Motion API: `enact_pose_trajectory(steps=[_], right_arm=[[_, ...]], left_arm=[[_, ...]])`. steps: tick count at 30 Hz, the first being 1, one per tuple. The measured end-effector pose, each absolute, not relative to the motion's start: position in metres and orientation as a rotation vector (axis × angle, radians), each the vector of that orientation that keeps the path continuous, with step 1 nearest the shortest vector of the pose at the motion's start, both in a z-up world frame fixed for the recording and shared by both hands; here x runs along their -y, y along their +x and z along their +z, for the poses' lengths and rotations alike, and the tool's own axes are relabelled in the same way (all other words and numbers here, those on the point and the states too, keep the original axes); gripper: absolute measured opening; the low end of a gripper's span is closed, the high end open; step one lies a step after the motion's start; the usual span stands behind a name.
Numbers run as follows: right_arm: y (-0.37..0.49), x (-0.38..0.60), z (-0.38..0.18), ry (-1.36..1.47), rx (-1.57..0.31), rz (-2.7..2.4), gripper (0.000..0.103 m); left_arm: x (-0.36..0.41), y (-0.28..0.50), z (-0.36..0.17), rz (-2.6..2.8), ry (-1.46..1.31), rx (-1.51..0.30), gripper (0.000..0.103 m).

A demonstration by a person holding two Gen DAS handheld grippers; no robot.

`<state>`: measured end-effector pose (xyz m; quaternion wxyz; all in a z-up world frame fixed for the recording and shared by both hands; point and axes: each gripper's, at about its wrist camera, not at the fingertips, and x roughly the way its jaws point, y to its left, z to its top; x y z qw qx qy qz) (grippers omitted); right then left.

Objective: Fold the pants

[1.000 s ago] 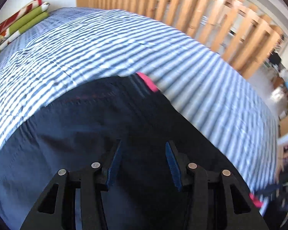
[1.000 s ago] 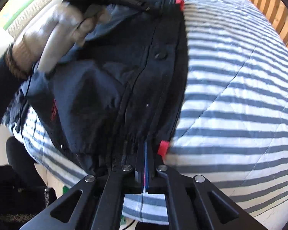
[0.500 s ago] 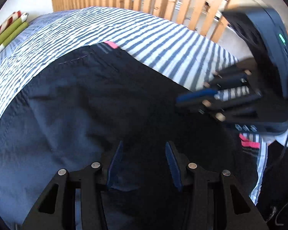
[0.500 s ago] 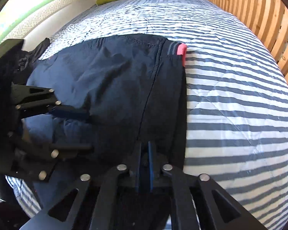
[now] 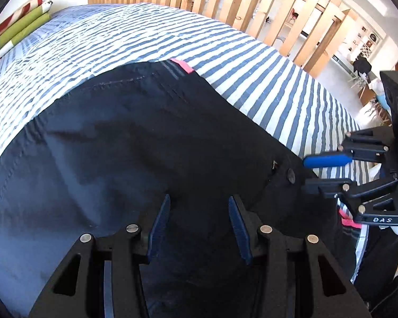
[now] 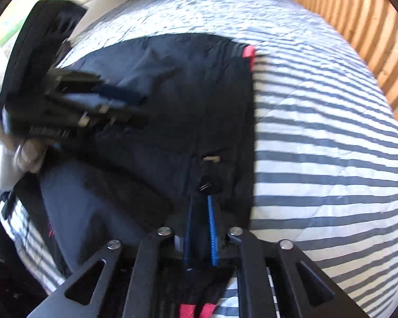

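A striped bedspread (image 5: 252, 53) fills both views, its far side bounded by a wooden slat railing (image 5: 278, 13) running from 12 to 2 o'clock in my left wrist view. Folded green and red bedding (image 5: 18, 26) sits at the head of the bed, at 10 o'clock. The dark navy pants (image 5: 146, 145) lie spread over the near half of the bed, waistband toward me, a pink tab (image 5: 183, 65) marking the far corner at 12 o'clock and a button (image 6: 208, 182) just ahead of my right fingers.

My left gripper (image 5: 197, 228) hangs over the cloth with jaws spread and nothing between them. My right gripper (image 6: 201, 228) has just been opening; its blue pads stand slightly apart with dark waistband fabric in the gap, and I judge they no longer press on it.

Risks as I see them: the released waistband could slump toward the near edge at 6 o'clock, where the fabric already overhangs the bed, and drag the layers out of line. The two grippers sit close together near 3 o'clock in the left view, so a careless sweep could knock them. Open room lies across the bare stripes from 1 to 4 o'clock in the right view
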<state>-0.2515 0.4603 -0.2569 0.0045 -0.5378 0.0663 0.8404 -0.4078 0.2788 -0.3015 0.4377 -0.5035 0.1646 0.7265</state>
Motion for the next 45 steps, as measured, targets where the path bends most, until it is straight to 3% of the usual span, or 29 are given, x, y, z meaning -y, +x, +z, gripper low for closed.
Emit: enact_pose_trajectory(steps=[1, 3, 8, 9, 11, 19, 31, 38, 45], right_arm=[[-0.253, -0.461, -0.257, -1.679, -0.219, 2.632, 0.026], [-0.26, -0.46, -0.261, -1.694, -0.218, 2.63, 0.03], [-0.273, -0.454, -0.272, -1.758, -0.163, 2.596, 0.03], [-0.273, -0.452, -0.272, -1.77, -0.14, 2.589, 0.03], [-0.275, -0.451, -0.27, -1.776, -0.123, 2.584, 0.015], [-0.285, -0.451, -0.254, -1.735, -0.066, 2.615, 0.015], [-0.322, -0.456, -0.272, -1.994, -0.008, 2.501, 0.015], [-0.336, -0.47, -0.277, -2.076, -0.158, 2.491, 0.016], [-0.327, -0.462, -0.276, -2.125, -0.087, 2.478, 0.016]], left_arm=[[-0.278, -0.408, -0.303, 1.806, -1.255, -0.407, 0.049], [-0.279, -0.409, -0.305, 1.806, -1.256, -0.406, 0.049], [-0.28, -0.408, -0.307, 1.803, -1.243, -0.427, 0.049], [-0.279, -0.407, -0.307, 1.801, -1.243, -0.429, 0.049], [-0.278, -0.407, -0.308, 1.795, -1.238, -0.433, 0.049], [-0.277, -0.407, -0.306, 1.792, -1.229, -0.439, 0.049], [-0.319, -0.437, -0.293, 1.735, -1.23, -0.437, 0.05], [-0.331, -0.46, -0.312, 1.784, -1.262, -0.433, 0.044], [-0.327, -0.462, -0.315, 1.782, -1.244, -0.436, 0.044]])
